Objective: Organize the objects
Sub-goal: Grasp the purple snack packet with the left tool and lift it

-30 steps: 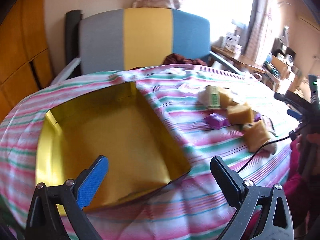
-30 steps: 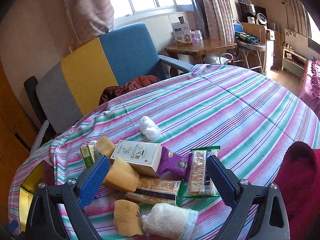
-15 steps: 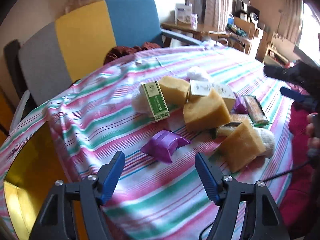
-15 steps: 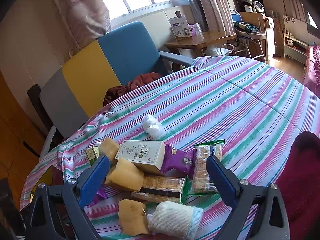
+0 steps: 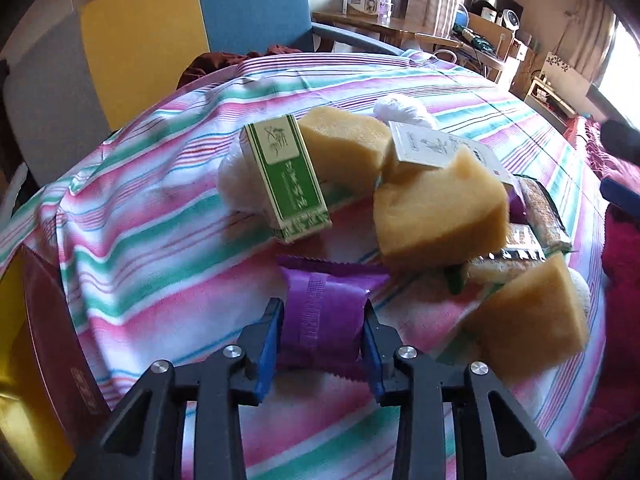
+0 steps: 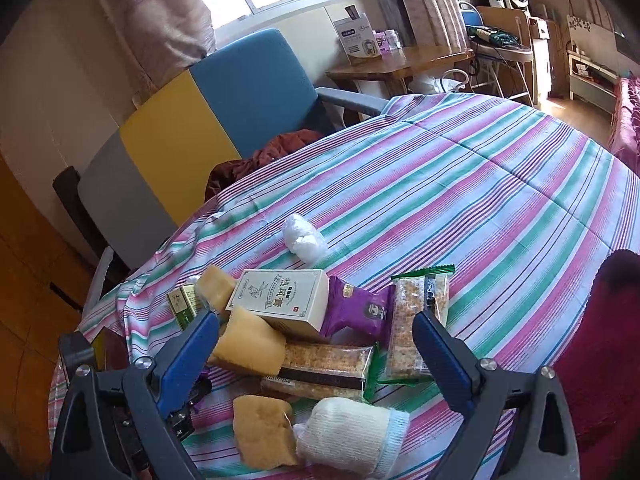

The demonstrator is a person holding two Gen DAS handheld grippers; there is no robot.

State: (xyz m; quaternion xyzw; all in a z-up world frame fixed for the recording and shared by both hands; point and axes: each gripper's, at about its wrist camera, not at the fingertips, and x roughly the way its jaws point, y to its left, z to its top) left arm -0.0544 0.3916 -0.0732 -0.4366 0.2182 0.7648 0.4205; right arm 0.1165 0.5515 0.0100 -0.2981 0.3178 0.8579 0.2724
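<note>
Two blue pads of the left hand-held gripper (image 5: 323,330), wide apart earlier, now clamp the purple packet (image 5: 326,312). Right hand-held gripper (image 6: 316,346) stays open above the snacks at 12 o'clock.

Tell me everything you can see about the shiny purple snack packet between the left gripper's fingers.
The shiny purple foil snack packet is a small pillow pack with zigzag crimped ends and a lengthwise back seam facing up. It lies flat on the striped tablecloth, apart from the pile, with the left gripper closed on its two sides.

Both grippers, left (image 5: 323,330) and right (image 6: 316,350), are showing black frames, blue finger pads and silver screws.
</note>
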